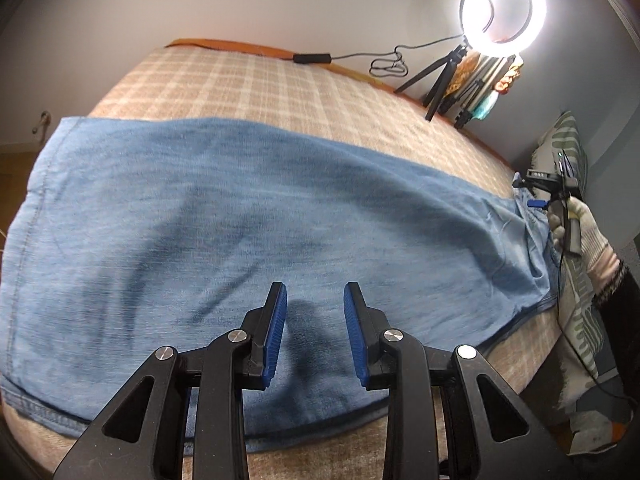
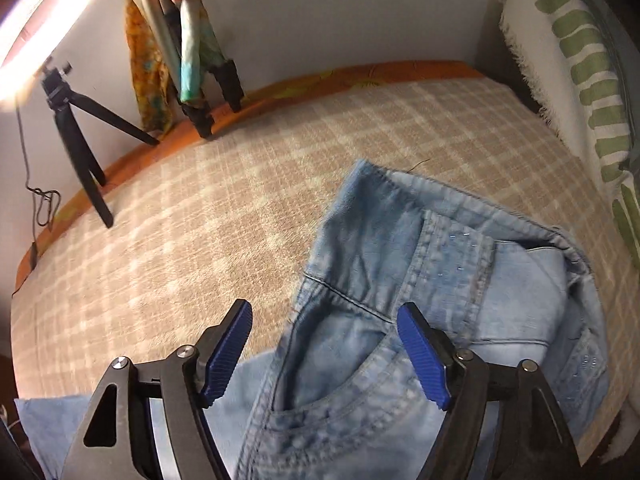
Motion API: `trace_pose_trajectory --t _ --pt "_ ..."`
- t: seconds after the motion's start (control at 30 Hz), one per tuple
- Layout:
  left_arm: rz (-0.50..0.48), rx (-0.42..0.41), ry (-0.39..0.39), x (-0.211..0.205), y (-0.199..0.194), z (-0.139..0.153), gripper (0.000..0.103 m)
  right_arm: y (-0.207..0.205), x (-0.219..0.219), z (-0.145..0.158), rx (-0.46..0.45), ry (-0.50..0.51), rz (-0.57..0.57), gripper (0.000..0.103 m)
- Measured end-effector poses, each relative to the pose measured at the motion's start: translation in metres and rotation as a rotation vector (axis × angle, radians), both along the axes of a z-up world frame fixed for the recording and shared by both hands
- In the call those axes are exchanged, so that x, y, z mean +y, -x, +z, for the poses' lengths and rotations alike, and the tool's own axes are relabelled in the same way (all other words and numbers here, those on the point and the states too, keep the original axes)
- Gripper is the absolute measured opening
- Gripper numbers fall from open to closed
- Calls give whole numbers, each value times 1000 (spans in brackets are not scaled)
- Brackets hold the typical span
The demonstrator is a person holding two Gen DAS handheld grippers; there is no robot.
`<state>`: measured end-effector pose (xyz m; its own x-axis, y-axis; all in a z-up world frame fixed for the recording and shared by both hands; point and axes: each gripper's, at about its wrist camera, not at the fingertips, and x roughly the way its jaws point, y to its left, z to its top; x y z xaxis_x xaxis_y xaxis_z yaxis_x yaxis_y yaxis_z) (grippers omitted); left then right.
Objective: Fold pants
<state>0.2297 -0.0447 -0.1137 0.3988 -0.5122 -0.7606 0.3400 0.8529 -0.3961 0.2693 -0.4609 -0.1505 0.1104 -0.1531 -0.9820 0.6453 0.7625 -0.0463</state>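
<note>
Beige checked bedcover filled the scene, with an orange strip along its far edge against the pale wall. Across it lay the blue denim pants, leg hems at the left, waistband away at the right. Over the near middle of the legs hovered the left gripper, blue pads apart, nothing between them, its shadow dark on the cloth. Far right stood a glowing ring light on a black tripod. At the right end, the right gripper hung over the rumpled waistband and front pocket, tongs spread wide and empty, with a green-and-white patterned pillow just beyond the pants on that side.
</note>
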Motion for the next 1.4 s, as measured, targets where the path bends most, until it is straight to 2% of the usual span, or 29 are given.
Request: trace_pose_trajectory --t 0.1,0.17,0.23,0.3,0.37,0.4,0.43,0.5,0.7,0.8,0.97,1.1,1.23,1.33,1.4 --pt "2 9 -3 -2 -3 -5 28 -17 9 -21 108 68 53 81" --pt "7 14 0 -4 -5 -8 28 -24 14 -29 150 124 89 81" --pt "12 18 6 -2 -6 -10 28 -27 15 -36 178 155 104 80" --pt "14 18 11 -2 -6 -10 28 -24 13 -37 155 146 100 76" --pt "13 17 9 -2 -5 -11 28 -18 5 -35 125 125 89 51" --pt "13 18 9 -1 -6 -11 28 -14 1 -32 120 126 82 33" --pt "14 20 11 -1 -6 -11 28 -12 -8 -30 99 101 77 24" --pt "16 23 17 0 -6 -11 28 -4 -19 -22 35 35 53 14" --pt "22 25 23 1 -6 -12 28 45 -46 44 -210 -27 -6 11" --pt "24 27 25 2 -6 -12 28 87 -61 87 -346 -54 -47 11" --pt "22 23 22 2 -6 -13 28 168 -74 123 -459 -66 -114 11" --pt "23 25 26 2 -8 -13 28 242 -81 110 -472 -101 -203 11" --pt "20 25 18 1 -9 -12 28 294 -84 66 -403 -171 -303 11" --pt "16 25 4 -1 -9 -11 28 313 -89 40 -403 -223 -367 10" --pt "18 26 1 -1 -9 -11 28 315 -89 38 -414 -228 -368 10"
